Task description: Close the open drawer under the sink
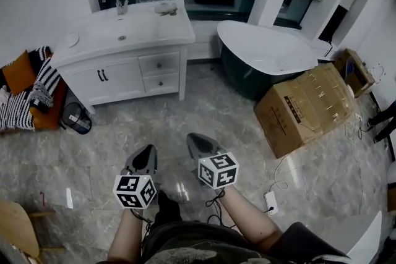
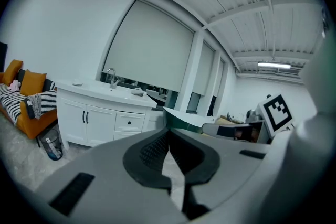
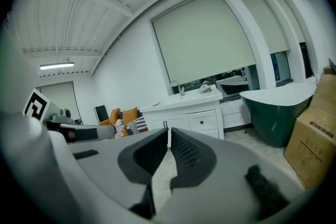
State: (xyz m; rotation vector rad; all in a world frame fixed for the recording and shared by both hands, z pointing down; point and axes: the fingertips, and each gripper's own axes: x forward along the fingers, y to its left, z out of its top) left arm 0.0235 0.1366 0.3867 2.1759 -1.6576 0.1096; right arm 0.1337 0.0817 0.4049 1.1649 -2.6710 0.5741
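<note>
Head view first: the white sink vanity cabinet [image 1: 102, 77] sits far up-left, well apart from both tools. Its upper white drawer [image 1: 159, 63] is at the cabinet's right end, but it's too small for me to tell how far it stands out. My left gripper [image 1: 143, 161] and right gripper [image 1: 201, 144] hover low over the marble floor, and a cardboard box [image 1: 306, 108] lies to the right.

Left gripper view: the jaws are clenched tip to tip on nothing, and the tool's grey body cuts off the floor. The drawer shows just above the jaws.

Right gripper view: clenched too, empty. Only here does the dark green bathtub [image 3: 278, 113] show side-on.
</note>
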